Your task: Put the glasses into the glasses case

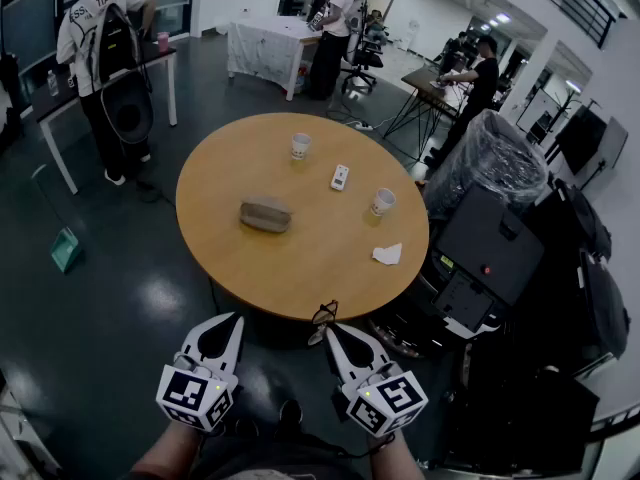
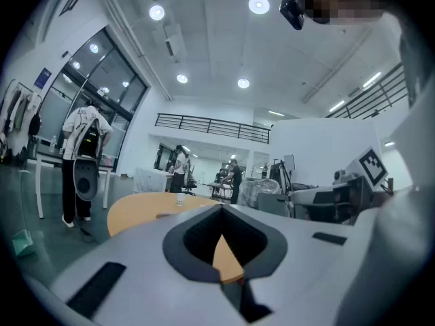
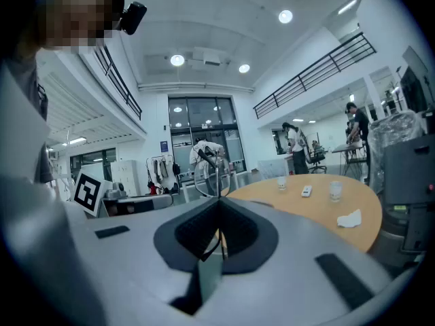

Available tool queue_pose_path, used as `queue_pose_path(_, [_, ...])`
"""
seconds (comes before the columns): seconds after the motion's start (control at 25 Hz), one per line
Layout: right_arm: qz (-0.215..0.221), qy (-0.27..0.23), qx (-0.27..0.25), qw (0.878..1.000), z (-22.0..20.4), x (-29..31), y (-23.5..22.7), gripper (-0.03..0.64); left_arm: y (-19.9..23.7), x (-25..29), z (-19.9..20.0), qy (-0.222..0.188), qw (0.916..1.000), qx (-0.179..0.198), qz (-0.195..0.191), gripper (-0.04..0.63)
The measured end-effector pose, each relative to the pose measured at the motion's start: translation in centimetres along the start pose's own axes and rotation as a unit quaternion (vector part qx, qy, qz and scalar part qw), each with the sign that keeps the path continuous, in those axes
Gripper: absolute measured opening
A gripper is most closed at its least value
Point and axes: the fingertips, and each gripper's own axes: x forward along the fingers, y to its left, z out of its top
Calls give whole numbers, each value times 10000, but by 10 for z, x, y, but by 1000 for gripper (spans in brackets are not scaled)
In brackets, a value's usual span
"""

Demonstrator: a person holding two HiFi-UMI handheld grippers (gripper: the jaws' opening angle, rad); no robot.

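Note:
A grey-brown glasses case [image 1: 266,214] lies shut on the round wooden table [image 1: 300,278], left of its middle. Dark-framed glasses [image 1: 322,315] hang just off the table's near edge, pinched in my right gripper [image 1: 328,328]. In the right gripper view the glasses [image 3: 207,172] stand up from the shut tips of that gripper [image 3: 219,199]. My left gripper [image 1: 236,318] is held below the table's near edge, left of the right one. In the left gripper view its jaws [image 2: 221,207] meet with nothing between them.
Two paper cups [image 1: 300,146] [image 1: 382,202], a white remote [image 1: 340,177] and a crumpled tissue [image 1: 387,254] sit on the table's far and right parts. Black equipment [image 1: 490,258] crowds the table's right side. A person [image 1: 105,48] stands at a desk far left.

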Motion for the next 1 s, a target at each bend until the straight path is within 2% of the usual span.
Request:
queue_pose_path(0.64, [-135,86,-104,9998,-8,14,-4,-9,-9,-8,7,-42,9999,97,12,6])
queue_pose_path(1.0, [-73,27,-72,9999,-11,23,17,-9,10,-35,3,-2,9997,146,197,6])
